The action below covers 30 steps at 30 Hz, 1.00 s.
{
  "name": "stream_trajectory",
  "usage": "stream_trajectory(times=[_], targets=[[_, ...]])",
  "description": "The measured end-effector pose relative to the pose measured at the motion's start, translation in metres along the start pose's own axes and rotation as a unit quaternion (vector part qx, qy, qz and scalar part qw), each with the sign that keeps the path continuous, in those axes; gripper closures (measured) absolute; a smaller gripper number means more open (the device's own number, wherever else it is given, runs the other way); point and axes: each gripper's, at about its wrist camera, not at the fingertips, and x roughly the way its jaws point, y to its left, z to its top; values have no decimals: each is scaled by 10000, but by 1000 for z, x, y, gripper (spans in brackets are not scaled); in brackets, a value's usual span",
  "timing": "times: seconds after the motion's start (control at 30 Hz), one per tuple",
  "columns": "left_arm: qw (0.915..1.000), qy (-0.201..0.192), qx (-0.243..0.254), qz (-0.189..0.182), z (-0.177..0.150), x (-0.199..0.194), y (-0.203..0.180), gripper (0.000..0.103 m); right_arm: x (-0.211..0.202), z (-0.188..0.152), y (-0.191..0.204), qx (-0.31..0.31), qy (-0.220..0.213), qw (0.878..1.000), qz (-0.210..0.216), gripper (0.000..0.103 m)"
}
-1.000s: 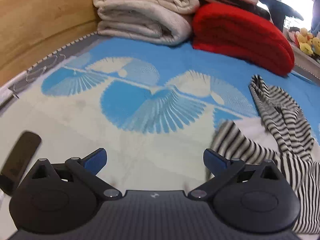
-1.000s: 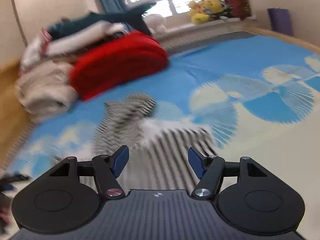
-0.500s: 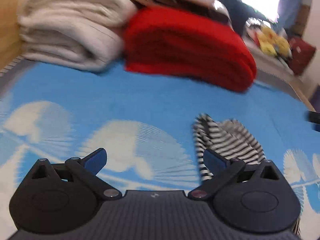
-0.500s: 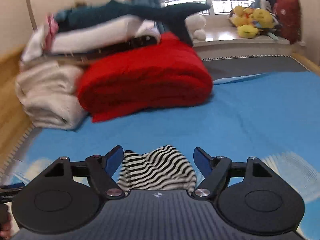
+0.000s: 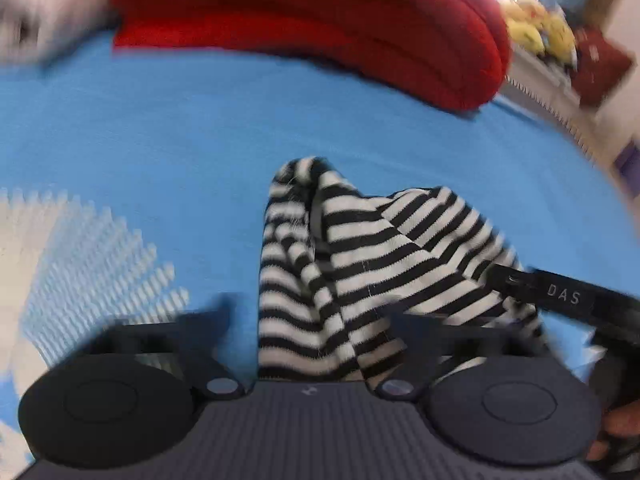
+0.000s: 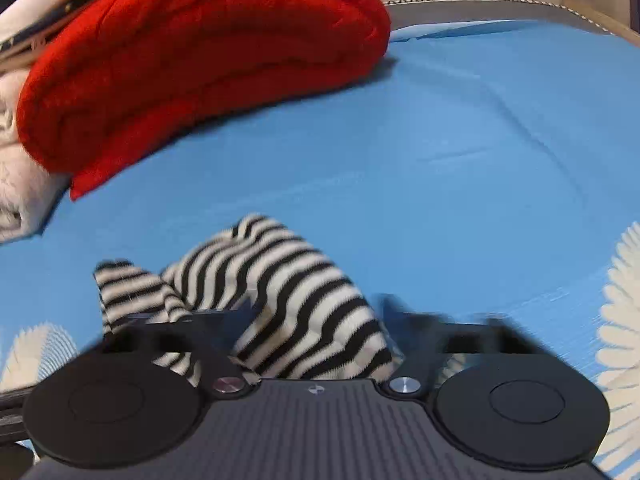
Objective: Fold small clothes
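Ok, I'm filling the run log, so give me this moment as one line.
phase: reaching | left gripper: open, around striped garment | right gripper: open, around same garment | surface: blue bedspread

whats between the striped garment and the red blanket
Only bare blue mat. In the right wrist view nothing sits between the striped garment and the folded red blanket; the left wrist view agrees.

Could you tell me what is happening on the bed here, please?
A person with a gripper in each hand is working on a striped garment lying bunched on the blue bedspread. Both the left gripper and right gripper are open, with cloth between their fingers. A folded red blanket lies behind.
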Motion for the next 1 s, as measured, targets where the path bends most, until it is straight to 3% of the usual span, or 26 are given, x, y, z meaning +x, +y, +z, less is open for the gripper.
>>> stream_trajectory(times=[0.03, 0.13, 0.23, 0.33, 0.4, 0.43, 0.47, 0.5, 0.53, 0.6, 0.7, 0.73, 0.8, 0.9, 1.0], targets=[[9999, -25, 92, -71, 0, -3, -4, 97, -4, -3, 2, -75, -143, 9998, -113, 102], [9966, -411, -276, -653, -1, -43, 2, 96, -56, 0, 2, -70, -982, 9949, 199, 102], [9890, -991, -6, -1101, -12, -116, 5, 96, -135, 5, 6, -232, -1579, 9819, 1018, 102], [9782, -1531, 464, -1327, -65, -203, 16, 95, -231, -25, 3, -888, -1896, 9602, 1848, 102], [9747, -1499, 663, -1522, -122, -248, 29, 91, -292, -71, -11, -1366, -1861, 9485, 2166, 102], [9758, -1355, 711, -1561, -151, -263, 36, 74, -314, -99, -22, -1517, -1721, 9455, 2309, 102], [9792, -1115, 718, -1535, -180, -275, 45, 34, -332, -129, -34, -1634, -1489, 9468, 2340, 101], [9848, -808, 674, -1385, -210, -285, 55, 16, -343, -159, -47, -1667, -1163, 9524, 2273, 93], [9892, -628, 568, -1194, -237, -294, 67, 2, -348, -192, -63, -1600, -674, 9616, 2126, 69], [9960, -285, 428, -729, -285, -306, 89, 2, -348, -242, -92, -1289, 243, 9761, 1734, 34], [9998, -100, 104, -104, -310, -324, 111, 2, -364, -296, -134, -347, 585, 9895, 1276, 36], [9998, -211, 9, -50, -310, -332, 115, 2, -372, -302, -140, -106, 653, 9904, 1217, 36], [9980, -565, -257, 75, -303, -347, 111, 2, -391, -299, -140, 44, 376, 9934, 1084, 36], [9934, -1024, -513, 0, -290, -356, 85, 1, -409, -291, -130, 511, -127, 9945, 906, 36], [9907, -1094, -773, -258, -284, -347, 59, 1, -402, -291, -112, 1260, -187, 9871, 968, 36]])
